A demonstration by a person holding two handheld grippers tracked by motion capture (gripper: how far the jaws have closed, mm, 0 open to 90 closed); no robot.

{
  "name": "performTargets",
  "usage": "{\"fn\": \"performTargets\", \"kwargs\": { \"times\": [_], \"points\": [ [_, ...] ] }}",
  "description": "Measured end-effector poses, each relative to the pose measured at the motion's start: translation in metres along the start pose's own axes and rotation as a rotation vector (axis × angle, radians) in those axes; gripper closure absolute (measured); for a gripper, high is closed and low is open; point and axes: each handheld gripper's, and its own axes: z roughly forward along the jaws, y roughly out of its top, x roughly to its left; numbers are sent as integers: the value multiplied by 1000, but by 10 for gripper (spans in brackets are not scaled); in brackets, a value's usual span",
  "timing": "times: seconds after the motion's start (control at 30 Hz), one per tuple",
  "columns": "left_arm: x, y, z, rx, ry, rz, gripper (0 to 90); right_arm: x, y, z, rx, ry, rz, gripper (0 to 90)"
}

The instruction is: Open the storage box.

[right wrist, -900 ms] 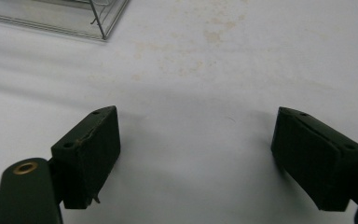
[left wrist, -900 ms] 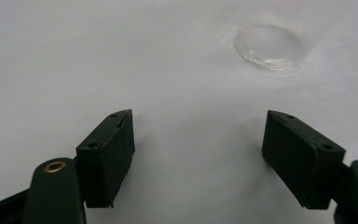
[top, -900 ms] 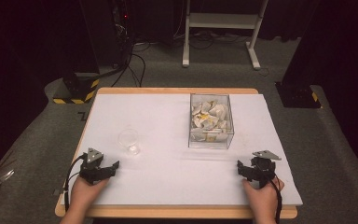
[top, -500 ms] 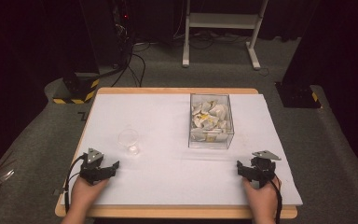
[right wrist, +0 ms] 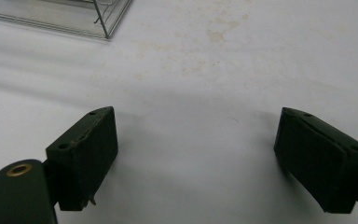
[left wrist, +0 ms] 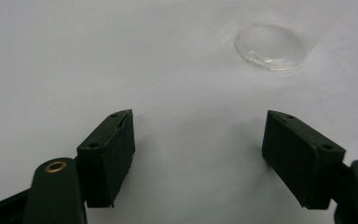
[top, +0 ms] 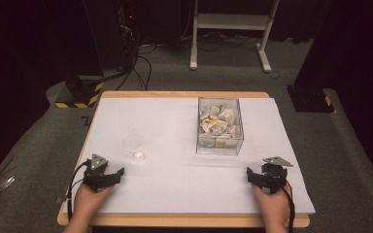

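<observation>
White tabletop [top: 175, 121] on grey carpet. Left gripper [top: 112, 175] near front left corner, jaws wide apart, holding nothing; cup [top: 134, 147] just beyond. Right gripper [top: 255, 175] near front right corner, likewise agape, empty; box [top: 219, 125] farther back.

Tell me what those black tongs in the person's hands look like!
Each hand holds black tongs. The left tongs and the right tongs each carry a grey three-cornered plate on top and trail a black cable back along the arm. Up close, each has two blocky black jaws with flat pads, small screw holes, and a brass-coloured ring at the joint. No sleeves show on the forearms.
</observation>
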Motion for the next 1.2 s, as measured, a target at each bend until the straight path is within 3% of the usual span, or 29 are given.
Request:
{"fn": "performTargets", "kwargs": {
  "times": [0.23,0.33,0.4,0.47,0.57,0.67,0.87,1.0,1.2],
  "points": [
    [0,0,0,-1,1,3,258,-8,5,-1,22,52,-10,124],
    [0,0,0,-1,1,2,257,-7,4,-1,13,36,-30,134],
    [0,0,0,0,0,1,257,-2,6,-8,-32,51,-62,132],
    [0,0,0,1,-1,0,257,-1,6,-9,-38,55,-69,132],
    [0,0,0,2,-3,-1,257,8,4,-13,-67,53,-120,119],
    [0,0,0,1,-2,-1,256,11,3,-13,-76,44,-123,113],
    [0,0,0,0,-5,-6,256,18,1,-13,-72,75,-134,119],
    [0,0,0,-1,0,1,257,32,6,-15,-90,76,-152,101],
    [1,0,0,-2,-15,-10,255,48,13,-16,-103,124,-161,105]
  ]
}}
